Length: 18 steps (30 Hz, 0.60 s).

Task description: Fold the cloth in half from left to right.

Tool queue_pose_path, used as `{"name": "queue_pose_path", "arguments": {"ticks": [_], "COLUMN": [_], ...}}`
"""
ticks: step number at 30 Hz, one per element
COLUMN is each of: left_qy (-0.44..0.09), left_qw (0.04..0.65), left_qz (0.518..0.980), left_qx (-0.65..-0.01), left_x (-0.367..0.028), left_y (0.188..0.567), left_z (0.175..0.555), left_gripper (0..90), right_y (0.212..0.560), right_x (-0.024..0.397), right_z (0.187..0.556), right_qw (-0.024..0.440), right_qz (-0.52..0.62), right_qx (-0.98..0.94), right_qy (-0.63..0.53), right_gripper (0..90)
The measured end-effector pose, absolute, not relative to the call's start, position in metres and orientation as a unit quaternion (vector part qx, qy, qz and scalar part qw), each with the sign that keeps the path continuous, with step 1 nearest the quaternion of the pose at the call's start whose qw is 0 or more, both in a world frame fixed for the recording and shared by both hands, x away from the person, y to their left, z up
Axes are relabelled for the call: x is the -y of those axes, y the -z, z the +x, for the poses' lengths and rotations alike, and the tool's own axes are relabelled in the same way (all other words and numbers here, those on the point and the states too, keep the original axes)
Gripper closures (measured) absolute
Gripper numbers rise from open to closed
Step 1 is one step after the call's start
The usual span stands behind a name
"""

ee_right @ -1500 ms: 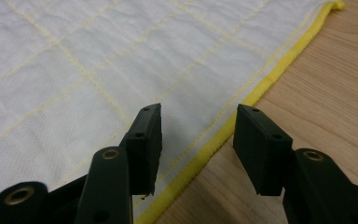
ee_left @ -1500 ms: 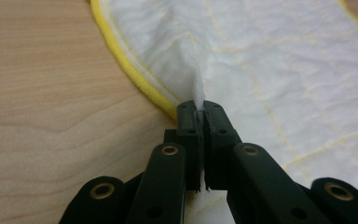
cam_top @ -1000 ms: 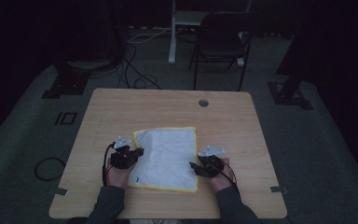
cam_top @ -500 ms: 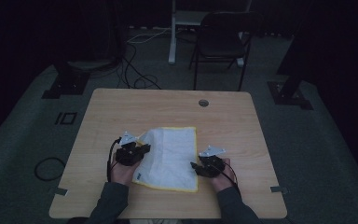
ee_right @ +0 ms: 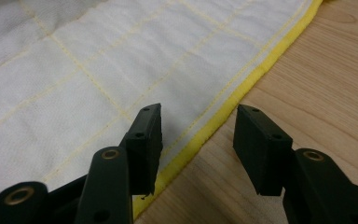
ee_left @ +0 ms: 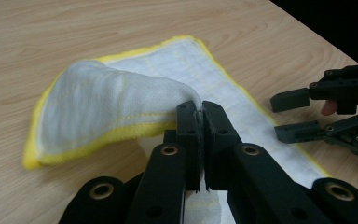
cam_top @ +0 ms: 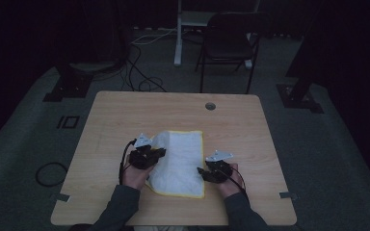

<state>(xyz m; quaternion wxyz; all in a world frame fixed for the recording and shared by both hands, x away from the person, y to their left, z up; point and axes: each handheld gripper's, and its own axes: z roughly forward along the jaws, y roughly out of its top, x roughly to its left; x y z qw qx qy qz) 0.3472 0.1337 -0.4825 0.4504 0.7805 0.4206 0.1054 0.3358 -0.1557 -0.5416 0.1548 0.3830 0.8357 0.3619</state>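
A white cloth with a yellow hem [cam_top: 180, 159] lies on the wooden table [cam_top: 125, 115]. My left gripper [cam_top: 160, 153] is shut on the cloth's left edge and holds it lifted and folded toward the middle. In the left gripper view that raised fold [ee_left: 107, 100] arches up from the pinched jaws [ee_left: 199, 112]. My right gripper [cam_top: 201, 171] rests at the cloth's right edge, open. In the right gripper view its jaws [ee_right: 198, 128] straddle the yellow hem [ee_right: 223, 114] without pressing it.
A round cable hole [cam_top: 210, 106] sits near the table's far edge. Beyond the table stand a dark chair [cam_top: 226, 45] and a white post [cam_top: 178, 33]. Cables [cam_top: 139, 77] lie on the floor, with dark stand bases [cam_top: 70, 84] at either side.
My left gripper has moved right and up over the cloth, pulling the left edge with it into a fold. The right gripper has stayed where it was.
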Motion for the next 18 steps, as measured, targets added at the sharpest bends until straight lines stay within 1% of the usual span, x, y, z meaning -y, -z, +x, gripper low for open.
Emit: {"name": "queue_pose_path", "arguments": {"ticks": [18], "left_qy": [-0.097], "left_qw": [0.445], "left_qz": [0.795], "left_qx": [-0.400], "left_x": [-0.111], "left_y": [0.485], "left_z": [0.352], "left_gripper": [87.1], "right_y": [0.542], "right_x": [0.157], "right_z": [0.336], "right_qw": [0.152], "right_qz": [0.386], "right_qx": [-0.834], "right_qy": [-0.363], "right_gripper": [51.7]}}
